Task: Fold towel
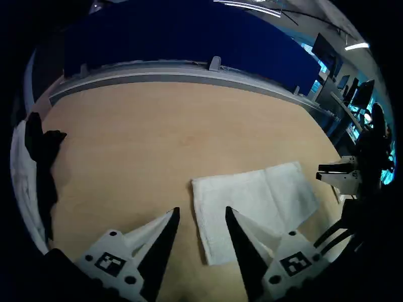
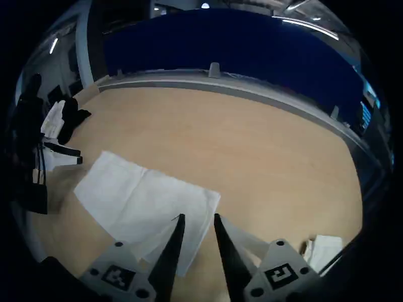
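Left gripper [image 1: 201, 216], wide open and empty, and right gripper [image 2: 198, 217], narrowly parted and empty, hover at opposite ends of the towel [image 1: 252, 206] lying flat on the table [image 1: 151, 131]; each should pinch matching corners squarely for an even fold.

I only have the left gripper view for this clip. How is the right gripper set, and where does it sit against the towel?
Observer: In the right gripper view, the right gripper is open by a narrow gap, poised at the near corner of the towel.
Operator: Anything else on that side?
Observer: Yes, a small white item lies near the edge of the table, beside that gripper.
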